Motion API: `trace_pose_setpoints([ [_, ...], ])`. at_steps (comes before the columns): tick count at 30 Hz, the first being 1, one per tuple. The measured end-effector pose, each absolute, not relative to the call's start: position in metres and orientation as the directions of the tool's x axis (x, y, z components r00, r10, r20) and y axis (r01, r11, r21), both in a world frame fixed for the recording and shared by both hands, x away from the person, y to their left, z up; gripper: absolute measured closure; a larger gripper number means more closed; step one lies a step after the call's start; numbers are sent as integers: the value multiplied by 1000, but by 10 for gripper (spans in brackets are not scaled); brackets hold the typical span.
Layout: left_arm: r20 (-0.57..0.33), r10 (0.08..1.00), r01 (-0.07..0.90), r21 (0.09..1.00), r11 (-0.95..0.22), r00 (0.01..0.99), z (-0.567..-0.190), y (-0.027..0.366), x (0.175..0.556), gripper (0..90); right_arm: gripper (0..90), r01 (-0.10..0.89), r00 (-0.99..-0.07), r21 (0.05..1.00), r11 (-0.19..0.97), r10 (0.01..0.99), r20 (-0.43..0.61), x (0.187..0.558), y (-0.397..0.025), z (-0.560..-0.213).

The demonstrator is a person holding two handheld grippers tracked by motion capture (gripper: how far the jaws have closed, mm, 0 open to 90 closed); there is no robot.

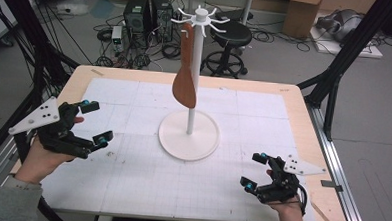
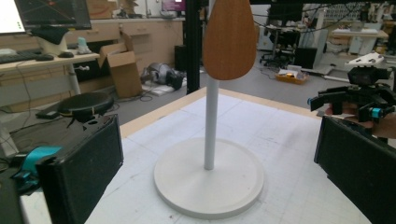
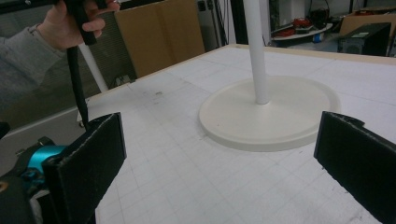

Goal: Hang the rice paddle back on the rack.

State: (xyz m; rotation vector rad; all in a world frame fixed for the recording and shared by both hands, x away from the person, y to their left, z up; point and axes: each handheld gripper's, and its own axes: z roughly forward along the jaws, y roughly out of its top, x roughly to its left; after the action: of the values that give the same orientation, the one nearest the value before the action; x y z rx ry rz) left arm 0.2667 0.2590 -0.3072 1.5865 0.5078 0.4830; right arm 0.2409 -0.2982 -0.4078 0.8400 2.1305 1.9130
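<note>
indoors, gridded white mat (image 1: 130, 187), cluttered lab floor (image 1: 286, 64)

Brown wooden spatula (image 1: 184, 85) on white stand (image 1: 189, 135); white gridded mat (image 1: 131, 172).

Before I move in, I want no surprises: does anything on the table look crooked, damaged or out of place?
Nothing stands out. The white stand sits upright on the table, the wooden spatula hangs straight from a top hook, and both the left hand-held gripper and the right hand-held gripper are open, apart from the stand.

Black stool (image 1: 231, 36) and cardboard box (image 2: 122, 65) behind table.
</note>
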Motion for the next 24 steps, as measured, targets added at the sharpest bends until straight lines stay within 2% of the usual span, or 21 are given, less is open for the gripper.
trace_pose_setpoints([
  [12,-27,640,75,996,-48,768,-341,292,261,17,12,274,-834,961,26,505,224,240,-298,-405],
  [17,-69,642,79,997,13,764,-350,300,256,18,11,253,-838,967,37,509,199,239,-297,-402],
  [24,-75,661,99,995,0,746,-364,306,250,17,11,230,-840,972,41,513,177,238,-299,-398],
])
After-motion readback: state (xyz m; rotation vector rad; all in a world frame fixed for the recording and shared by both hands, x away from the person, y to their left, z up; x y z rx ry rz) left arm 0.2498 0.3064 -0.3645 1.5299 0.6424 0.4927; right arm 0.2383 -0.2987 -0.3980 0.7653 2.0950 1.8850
